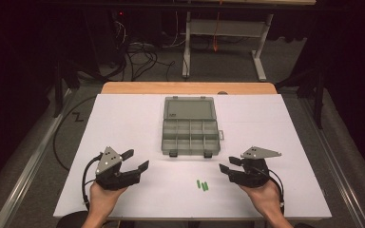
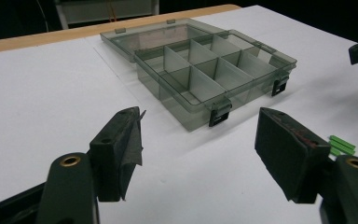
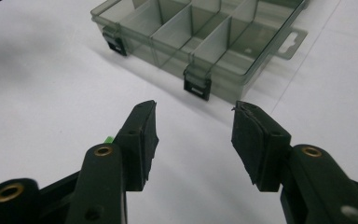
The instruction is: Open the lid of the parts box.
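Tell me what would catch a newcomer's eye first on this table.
The open clear compartment box lies mid-table on the white sheet, its lid flat behind it and its compartments bare. Small green pieces lie in front of it. The left gripper and right gripper, both open, flank them.

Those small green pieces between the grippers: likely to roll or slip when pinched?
The green pieces look tiny and thin, lying flat on the white table, so probably light and easily nudged. In the left gripper view they look flat-sided, so rolling seems unlikely; wide pads may struggle.
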